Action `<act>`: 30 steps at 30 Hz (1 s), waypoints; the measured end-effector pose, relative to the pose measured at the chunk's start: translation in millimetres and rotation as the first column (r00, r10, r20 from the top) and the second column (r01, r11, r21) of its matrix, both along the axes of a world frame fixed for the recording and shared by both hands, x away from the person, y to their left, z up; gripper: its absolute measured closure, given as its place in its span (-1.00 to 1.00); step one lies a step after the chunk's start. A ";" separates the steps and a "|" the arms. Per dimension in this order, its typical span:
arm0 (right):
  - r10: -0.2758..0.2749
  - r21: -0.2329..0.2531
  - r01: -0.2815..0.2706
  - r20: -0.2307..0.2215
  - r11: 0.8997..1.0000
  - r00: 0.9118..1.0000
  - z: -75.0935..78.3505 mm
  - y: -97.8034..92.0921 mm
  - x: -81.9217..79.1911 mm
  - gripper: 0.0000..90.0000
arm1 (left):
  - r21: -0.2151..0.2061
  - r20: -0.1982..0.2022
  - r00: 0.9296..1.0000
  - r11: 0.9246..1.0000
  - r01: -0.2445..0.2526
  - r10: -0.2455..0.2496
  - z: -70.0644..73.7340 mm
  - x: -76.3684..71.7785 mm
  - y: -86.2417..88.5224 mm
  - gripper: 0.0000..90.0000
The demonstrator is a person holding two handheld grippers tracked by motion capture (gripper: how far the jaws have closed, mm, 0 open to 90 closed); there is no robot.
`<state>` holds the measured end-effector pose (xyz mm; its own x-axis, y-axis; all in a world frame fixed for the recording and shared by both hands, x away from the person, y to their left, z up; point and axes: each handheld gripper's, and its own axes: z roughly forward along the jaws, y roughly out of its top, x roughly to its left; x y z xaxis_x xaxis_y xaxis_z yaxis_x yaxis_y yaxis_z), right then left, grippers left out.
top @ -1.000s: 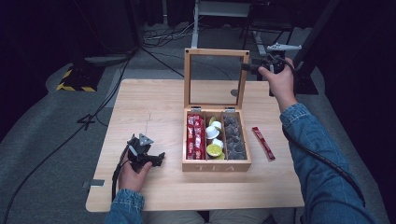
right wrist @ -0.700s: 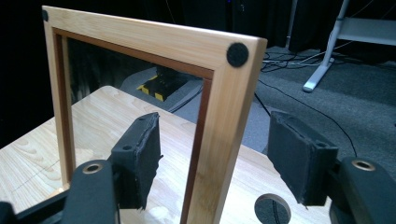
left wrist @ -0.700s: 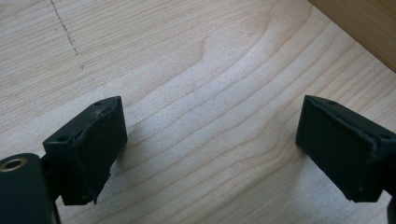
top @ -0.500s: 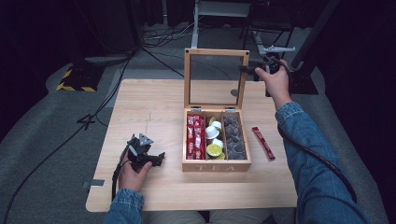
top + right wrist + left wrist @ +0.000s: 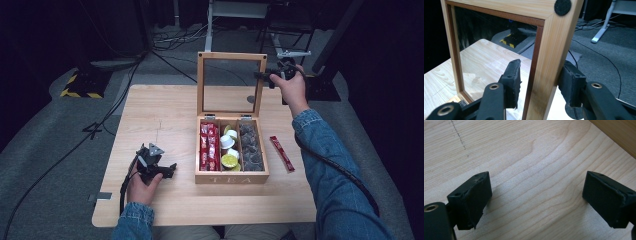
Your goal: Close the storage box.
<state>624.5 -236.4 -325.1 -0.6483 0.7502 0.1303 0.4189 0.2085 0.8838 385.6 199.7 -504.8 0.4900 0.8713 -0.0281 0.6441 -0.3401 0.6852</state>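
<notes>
A wooden tea box (image 5: pixel 231 178) stands open mid-table, its glass lid (image 5: pixel 231 56) upright. Inside lie red sachets (image 5: pixel 207 145), white and yellow pods (image 5: pixel 229 148) and dark pods (image 5: pixel 250 147). My right gripper (image 5: pixel 262 76) straddles the lid's right frame post (image 5: pixel 549 57). One jaw touches the outer side; a small gap remains on the glass side, so the gripper (image 5: pixel 540 72) is open. My left gripper (image 5: pixel 167 170) rests on the table left of the box, open and empty (image 5: pixel 536 195) over bare wood.
A loose red sachet (image 5: pixel 282 153) lies on the table (image 5: pixel 165 110) right of the box. A round black pad (image 5: pixel 562 6) sits on the lid's top corner. Cables and a yellow-black striped block (image 5: pixel 80 85) are on the floor behind.
My right hand has moved left and down toward the lid, bringing the jaws around its right post. The left gripper has not moved.
</notes>
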 end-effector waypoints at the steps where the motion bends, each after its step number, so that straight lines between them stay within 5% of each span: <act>1: -0.003 -0.003 0.003 0.002 1.000 1.000 0.7 0.3 -1.2 0.22 | 0.000 0.000 1.000 1.000 0.000 0.000 0.0 0.0 0.0 -0.80; 15: 0.020 -0.020 -0.020 0.030 1.000 0.999 16.7 -2.4 -30.7 0.23 | 0.001 -0.002 1.000 1.000 0.001 -0.001 0.2 0.0 0.1 -0.80; 20: 0.042 0.015 -0.043 0.050 0.999 0.998 22.2 -6.9 -45.0 0.23 | 0.002 -0.002 1.000 1.000 0.001 -0.001 0.2 0.0 0.1 -0.80; 30: 0.084 -0.013 -0.084 0.060 0.996 0.995 31.3 -8.8 -72.8 0.19 | 0.002 -0.003 1.000 1.000 0.004 -0.004 0.3 0.9 -0.1 -0.80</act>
<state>551.7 -245.3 -293.8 -0.7156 0.6938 0.0812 0.3453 0.2502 0.9045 386.6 199.7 -504.5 0.4931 0.8695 -0.0279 0.6446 -0.3436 0.6829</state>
